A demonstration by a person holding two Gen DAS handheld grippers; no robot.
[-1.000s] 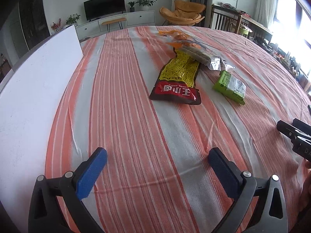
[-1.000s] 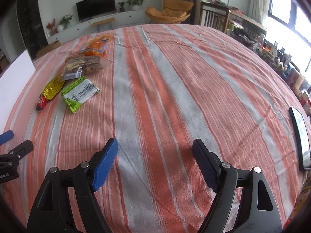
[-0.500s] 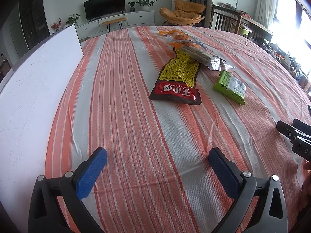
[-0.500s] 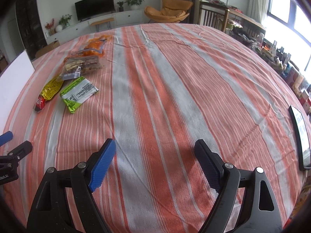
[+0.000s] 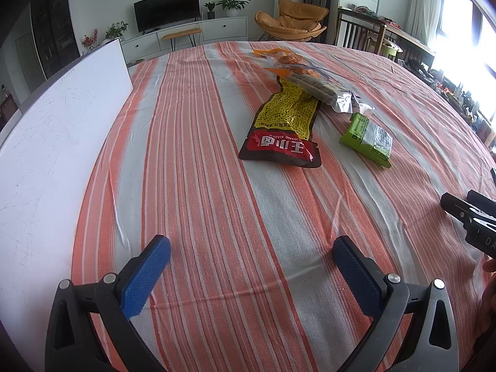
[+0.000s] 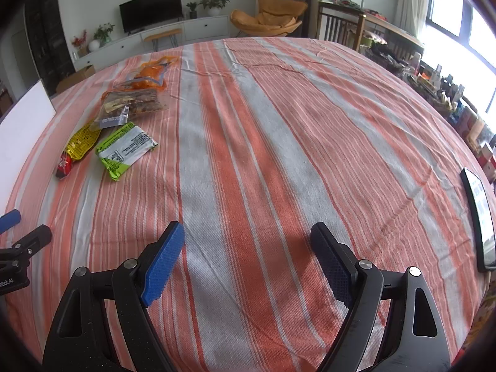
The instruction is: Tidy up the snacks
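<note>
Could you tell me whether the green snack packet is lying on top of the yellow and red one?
No, the green snack packet lies on the striped tablecloth beside the yellow and red packet, with cloth showing between them.

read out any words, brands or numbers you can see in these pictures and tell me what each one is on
"WANG XIAOLU": red end of the yellow and red snack packet, seen upside down, above large Chinese characters.
"DA": cut-off letters on the right gripper body.
"bboLAI", partly cut off: left gripper body.
Green packet label print: too small to read.
Yellow panel print: too small.
</note>
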